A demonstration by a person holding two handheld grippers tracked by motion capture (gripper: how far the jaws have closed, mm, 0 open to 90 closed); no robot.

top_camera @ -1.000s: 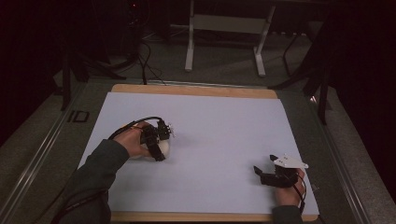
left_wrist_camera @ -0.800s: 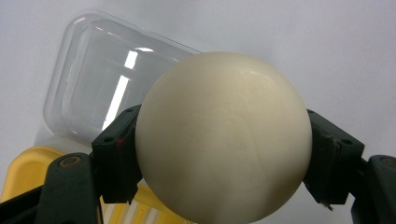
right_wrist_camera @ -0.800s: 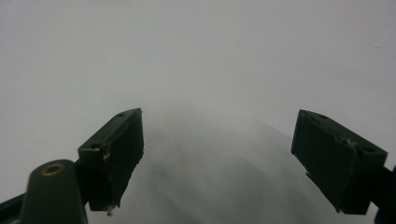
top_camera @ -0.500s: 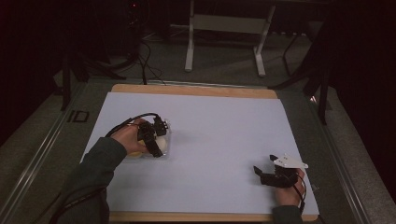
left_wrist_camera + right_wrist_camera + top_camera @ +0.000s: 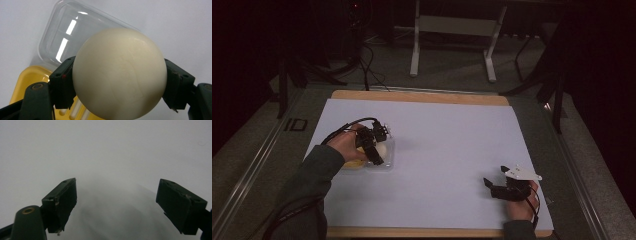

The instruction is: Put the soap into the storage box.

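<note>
A: Left gripper view first: the ball [image 5: 119, 75] is cream-white, smooth and matt, with faint creases on its skin. The left gripper [image 5: 119, 85] clamps it, one dark pad pressed to each side.

B: Where does it sit?

A: Above the containers, at the left of the white sheet [image 5: 447, 150]. The bottom edge of the frame cuts off its underside, so I cannot tell whether it touches anything below.

B: And from the high view?

A: The ball is hard to make out there; the left hand [image 5: 347, 145] and the gripper body cover most of it, leaving a pale patch, probably the ball.

B: The containers?

A: A clear plastic tray [image 5: 62, 32], ribbed and glossy, appears to hold nothing. Beside it lies a yellow tray [image 5: 27, 80], its inside mostly hidden behind the ball and the jaw.

B: The other claw?

A: The right gripper [image 5: 117, 205] rests well apart, near the sheet's right edge, jaws spread wide over bare paper.
</note>
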